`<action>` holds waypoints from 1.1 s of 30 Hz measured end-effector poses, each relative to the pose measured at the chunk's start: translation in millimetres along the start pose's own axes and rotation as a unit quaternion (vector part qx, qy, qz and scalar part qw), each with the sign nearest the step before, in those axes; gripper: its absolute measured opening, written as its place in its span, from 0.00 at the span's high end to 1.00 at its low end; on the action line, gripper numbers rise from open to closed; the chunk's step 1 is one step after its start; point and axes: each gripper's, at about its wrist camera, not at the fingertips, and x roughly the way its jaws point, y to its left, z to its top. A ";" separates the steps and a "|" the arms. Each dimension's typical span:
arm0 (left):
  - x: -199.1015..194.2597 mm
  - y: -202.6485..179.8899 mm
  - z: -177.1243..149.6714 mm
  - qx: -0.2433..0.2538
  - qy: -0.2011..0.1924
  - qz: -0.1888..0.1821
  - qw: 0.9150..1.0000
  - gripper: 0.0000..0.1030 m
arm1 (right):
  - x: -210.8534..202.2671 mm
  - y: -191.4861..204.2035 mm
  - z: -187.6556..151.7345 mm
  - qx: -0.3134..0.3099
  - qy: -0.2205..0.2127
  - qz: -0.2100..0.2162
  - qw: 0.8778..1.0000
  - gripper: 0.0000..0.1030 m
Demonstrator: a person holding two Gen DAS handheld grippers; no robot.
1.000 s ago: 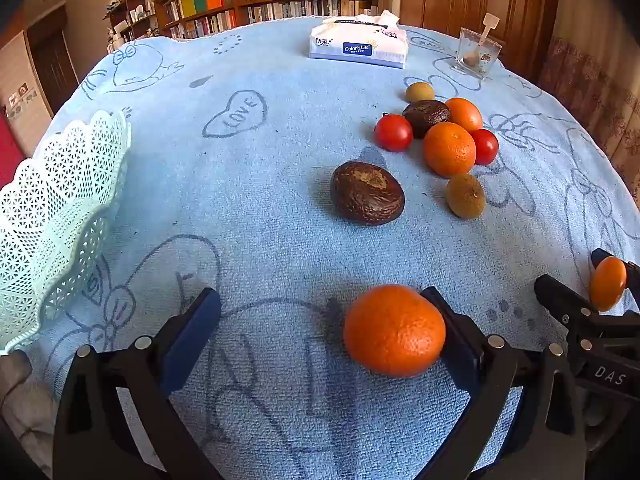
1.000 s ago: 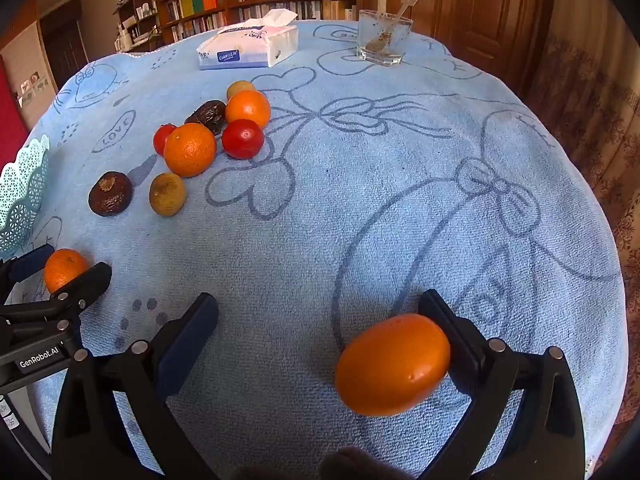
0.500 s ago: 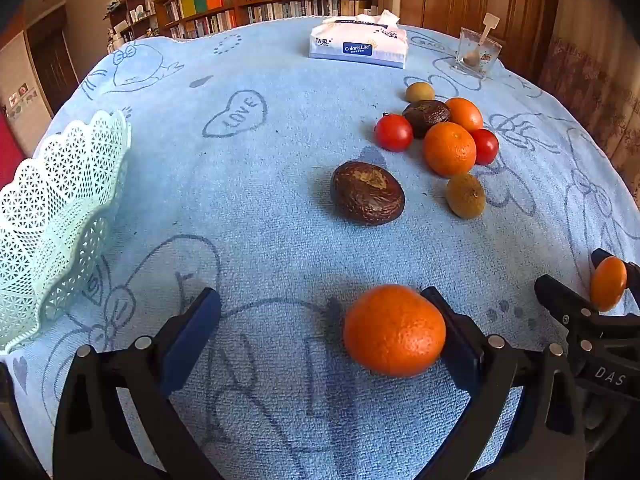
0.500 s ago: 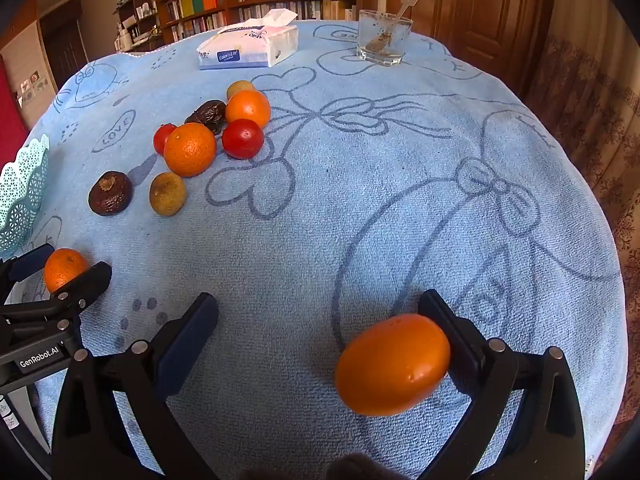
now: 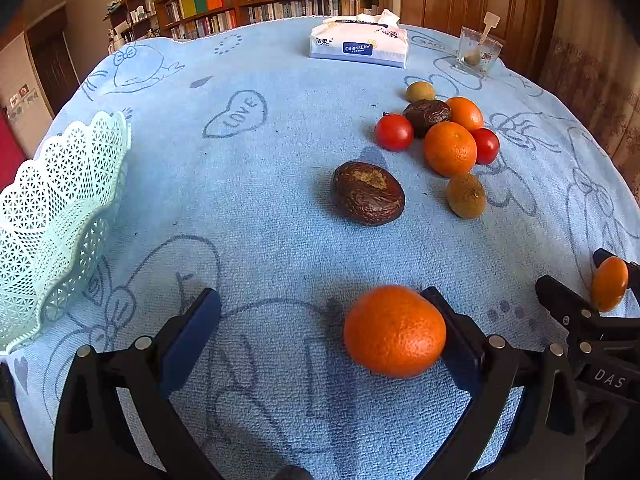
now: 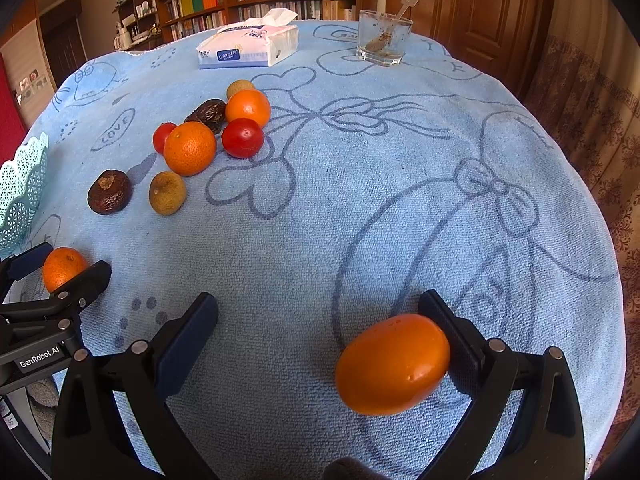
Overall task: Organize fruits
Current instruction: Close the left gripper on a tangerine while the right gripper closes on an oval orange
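My left gripper [image 5: 320, 308] is open low over the blue cloth. A round orange mandarin [image 5: 394, 332] rests against its right finger, with a wide gap to the left finger. My right gripper [image 6: 320, 308] is open too, and a smooth oval orange fruit [image 6: 394, 364] lies against its right finger. A mint lattice basket [image 5: 60, 208] stands to the far left. Further back lie a dark brown wrinkled fruit [image 5: 368, 198], a brown-green fruit [image 5: 466, 196], two mandarins [image 5: 450, 148], two red tomatoes [image 5: 394, 132] and another dark fruit [image 5: 426, 114].
A tissue pack [image 5: 360, 46] and a glass with a spoon [image 5: 478, 52] stand at the far edge of the round table. Bookshelves and a wooden door are behind it. The two grippers sit side by side near the front edge.
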 end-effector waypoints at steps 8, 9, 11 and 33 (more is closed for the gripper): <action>0.2 0.6 -0.8 0.000 -0.001 0.000 1.000 0.02 | 0.0 0.3 0.0 -0.001 0.000 0.000 1.000 0.05; 0.1 0.6 -0.7 0.000 0.000 0.000 1.000 0.02 | 0.0 0.3 0.0 -0.001 0.000 0.000 1.000 0.05; -0.1 1.3 -0.9 -0.001 -0.001 -0.001 1.000 0.02 | 0.0 0.2 0.0 0.000 0.000 0.000 1.000 0.05; -7.7 -2.7 -7.3 0.000 0.008 -0.001 1.000 0.02 | -0.7 -0.3 -0.9 -0.002 0.007 0.000 1.000 0.05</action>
